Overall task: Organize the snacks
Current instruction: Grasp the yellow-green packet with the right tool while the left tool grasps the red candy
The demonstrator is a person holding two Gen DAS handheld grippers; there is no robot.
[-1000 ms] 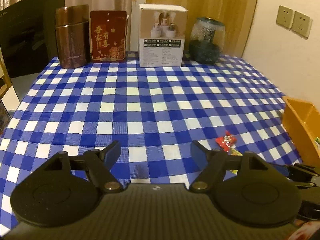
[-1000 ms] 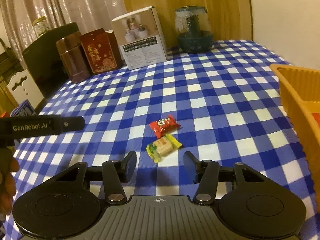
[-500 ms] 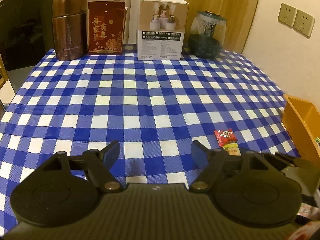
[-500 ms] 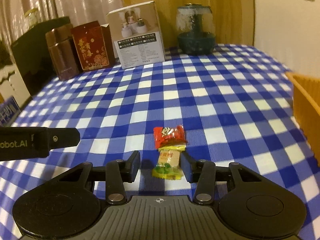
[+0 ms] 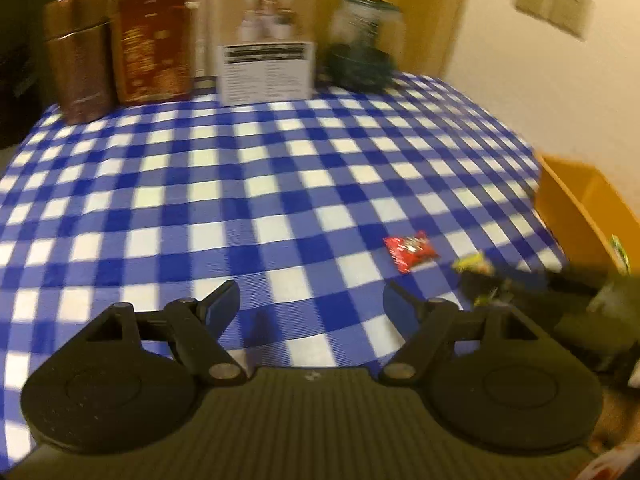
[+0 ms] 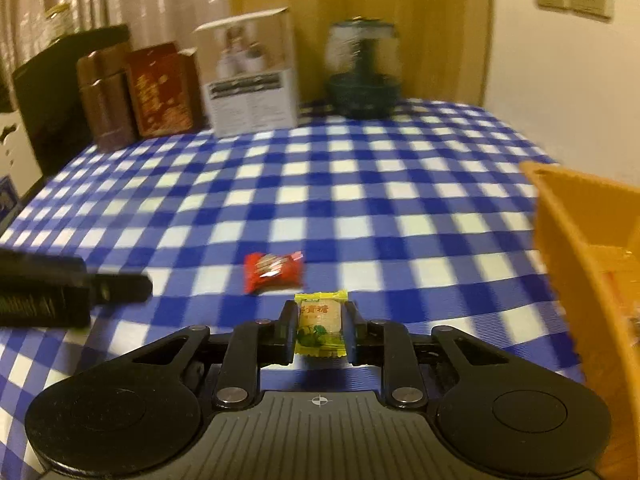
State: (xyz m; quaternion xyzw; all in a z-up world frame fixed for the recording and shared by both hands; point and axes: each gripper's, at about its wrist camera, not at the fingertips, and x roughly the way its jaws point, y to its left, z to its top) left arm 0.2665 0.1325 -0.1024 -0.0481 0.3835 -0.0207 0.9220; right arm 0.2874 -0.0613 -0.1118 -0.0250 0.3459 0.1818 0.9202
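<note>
The right tool (image 6: pixel 319 326) grips a yellow wrapped candy (image 6: pixel 320 325) above the checked table (image 6: pixel 360 208), beside a red candy (image 6: pixel 273 272); the left tool (image 5: pixel 310 300) stands open, empty.

We can read almost no text, because both views are blurred. On the yellow candy wrapper (image 6: pixel 319 322) there are red Chinese characters, but we can not make them out with certainty. The red box (image 6: pixel 162 92) carries gold characters, too smeared to read. The white box (image 6: pixel 250 80) has a dark strip with small print under it, also not readable. On the body of the left gripper (image 6: pixel 44 300), in the right wrist view, some light lettering shows, but it is only a blur.
</note>
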